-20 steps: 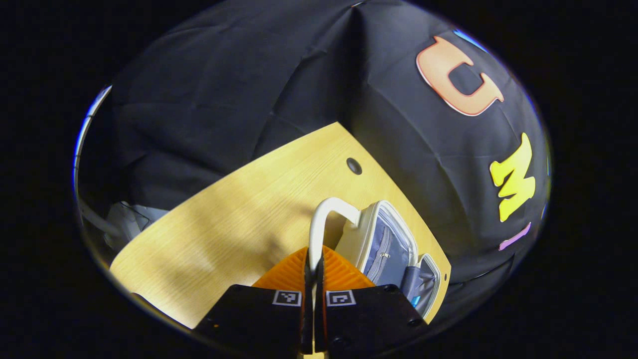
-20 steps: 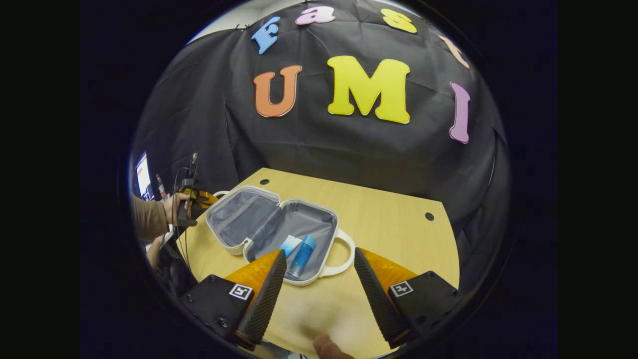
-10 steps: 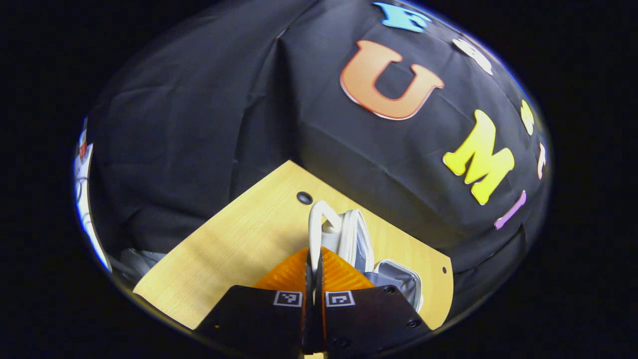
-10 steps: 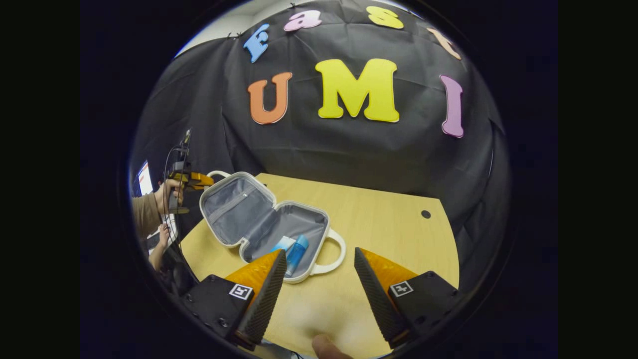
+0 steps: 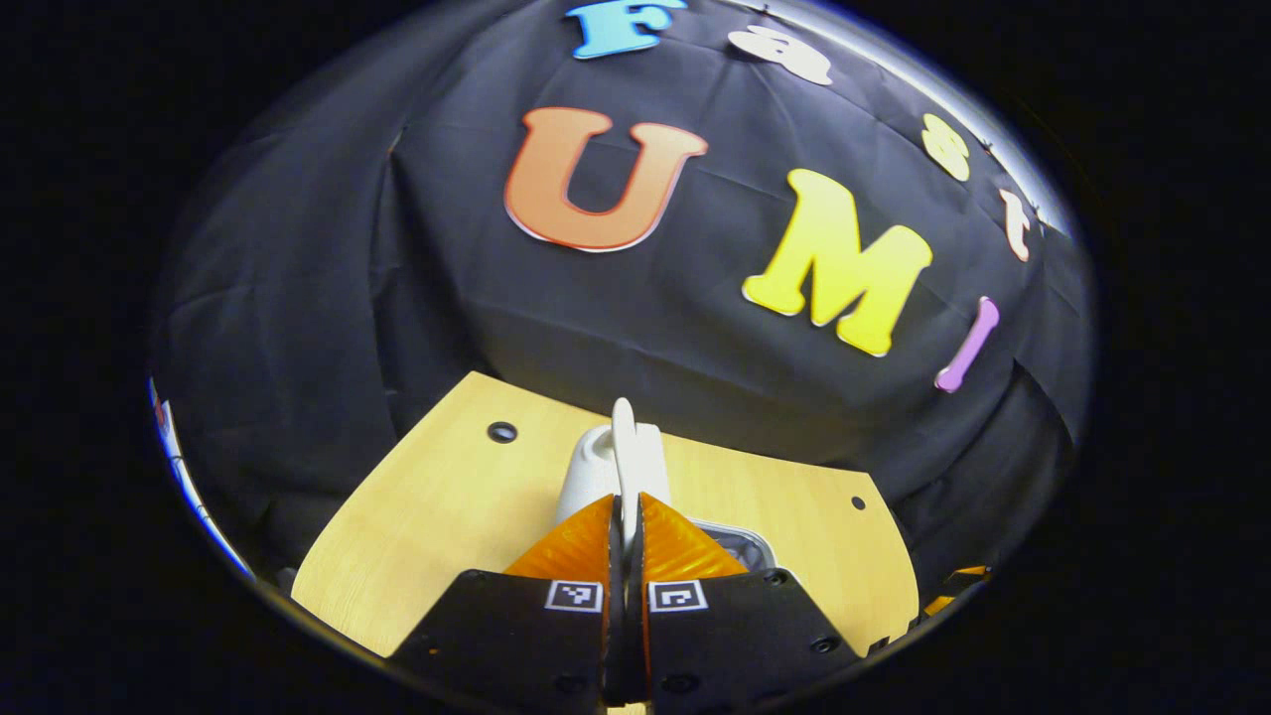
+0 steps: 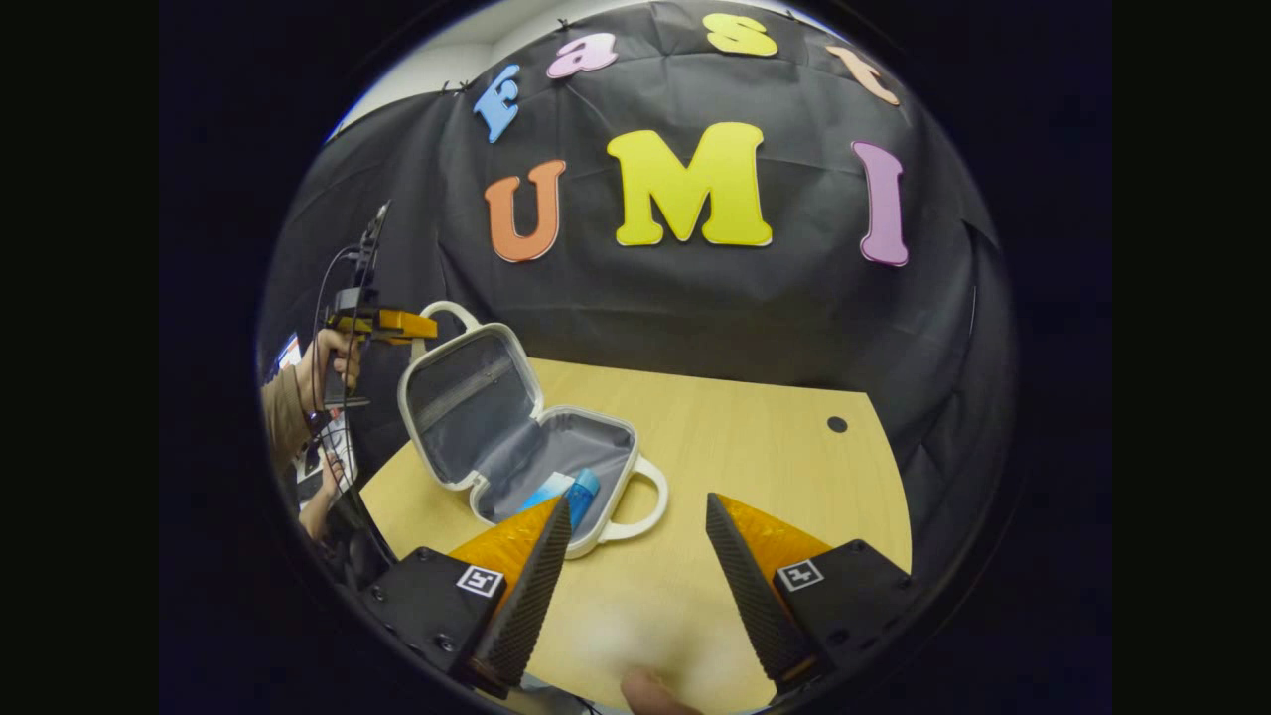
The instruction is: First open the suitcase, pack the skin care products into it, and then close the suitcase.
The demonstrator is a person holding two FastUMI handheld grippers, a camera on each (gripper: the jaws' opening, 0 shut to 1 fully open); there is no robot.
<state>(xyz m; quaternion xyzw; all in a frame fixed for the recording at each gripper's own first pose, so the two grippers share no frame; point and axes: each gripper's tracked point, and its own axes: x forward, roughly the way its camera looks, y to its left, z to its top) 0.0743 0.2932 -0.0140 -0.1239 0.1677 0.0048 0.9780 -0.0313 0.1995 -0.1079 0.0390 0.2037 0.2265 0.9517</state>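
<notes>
A small white suitcase [image 6: 467, 397] with grey lining lies half open on the wooden table [image 6: 755, 467], its lid raised steeply. My left gripper [image 5: 625, 511] is shut on the lid's white handle [image 5: 624, 457]; in the right gripper view that left gripper [image 6: 392, 324] is held by a hand at the lid's top. A blue skin care bottle [image 6: 579, 492] and a pale blue tube [image 6: 549, 494] lie in the lower half. My right gripper [image 6: 635, 536] hangs open above the table's near edge, to the right of the suitcase, with nothing between its fingers.
Black cloth walls the booth behind and beside the table. Round holes [image 6: 837, 424] mark the table's far corners. A person's sleeve and hand [image 6: 298, 397] stand at the left edge, with a screen behind. A fingertip [image 6: 650, 690] shows at the bottom.
My left gripper has lifted the lid by its handle, swinging it from flat on the table up to a steep angle. The right gripper has stayed open and nearly still.
</notes>
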